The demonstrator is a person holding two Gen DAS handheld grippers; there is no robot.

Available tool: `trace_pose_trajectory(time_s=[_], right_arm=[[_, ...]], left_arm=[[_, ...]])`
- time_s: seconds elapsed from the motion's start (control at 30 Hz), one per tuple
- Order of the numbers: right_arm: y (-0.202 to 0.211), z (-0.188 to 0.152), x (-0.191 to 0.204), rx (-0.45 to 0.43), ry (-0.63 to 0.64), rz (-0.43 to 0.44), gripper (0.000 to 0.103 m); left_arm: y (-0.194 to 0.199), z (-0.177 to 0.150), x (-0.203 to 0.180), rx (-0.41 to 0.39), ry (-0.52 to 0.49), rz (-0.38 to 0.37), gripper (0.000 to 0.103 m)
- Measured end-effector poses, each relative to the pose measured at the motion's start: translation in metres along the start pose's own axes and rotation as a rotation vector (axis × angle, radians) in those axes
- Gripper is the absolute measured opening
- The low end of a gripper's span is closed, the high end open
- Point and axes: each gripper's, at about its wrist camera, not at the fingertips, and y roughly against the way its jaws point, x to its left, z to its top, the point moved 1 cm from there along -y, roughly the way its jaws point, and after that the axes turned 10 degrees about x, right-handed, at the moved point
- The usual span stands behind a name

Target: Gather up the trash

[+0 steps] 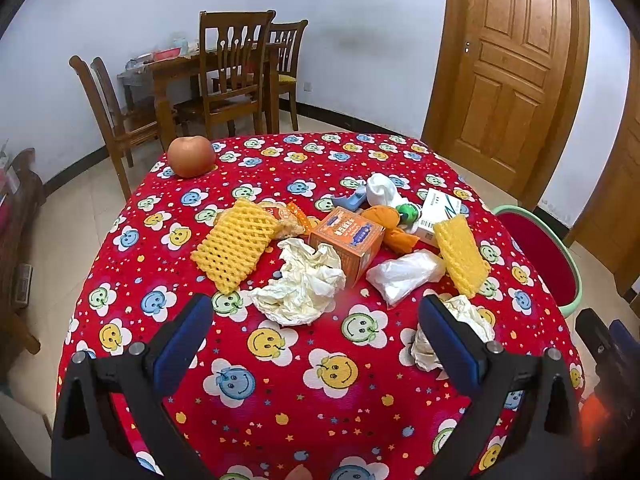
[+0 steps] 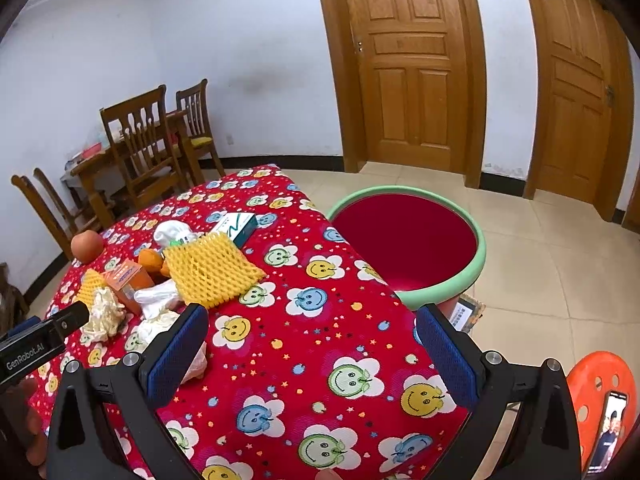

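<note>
The left tongs (image 1: 316, 322) stand wide open above the near part of the surface (image 1: 320, 392), which has a red cloth with smiling flowers. They hold nothing. Just in front of them lies a crumpled cream paper (image 1: 300, 284). A second crumpled paper (image 1: 460, 332) sits right behind the right finger of these tongs and is partly hidden by it.

The trash is gathered in the middle of the surface. A yellow foam net (image 1: 236, 246) lies on the left of the pile, touching a torn snack wrapper (image 1: 286, 218). An orange box (image 1: 348, 240) stands in the centre, beside the cream paper. To its right is a white plastic bag (image 1: 404, 274), and a second yellow foam net (image 1: 460, 254) leans tilted over it. Behind are orange peel (image 1: 390, 224), a white wad (image 1: 382, 190) and a white carton (image 1: 438, 210). An apple (image 1: 191, 156) sits apart at the far left corner.

The right tongs (image 2: 312, 344) are also wide open and empty, over the near right corner of the surface. A green-rimmed basin (image 2: 472, 268) with a red inside stands on the floor just beside the right edge of the surface. In the right wrist view the body of the left tongs enters from the left side.
</note>
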Motion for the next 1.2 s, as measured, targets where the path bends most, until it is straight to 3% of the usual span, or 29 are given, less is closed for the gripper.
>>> trace_pose_trajectory(time_s=[1.2], right_arm=[[-0.0025, 0.0002, -0.0010, 0.008, -0.013, 0.007, 0.103]], left_arm=[[0.0014, -0.0021, 0.0078, -0.004, -0.001, -0.009, 0.101]])
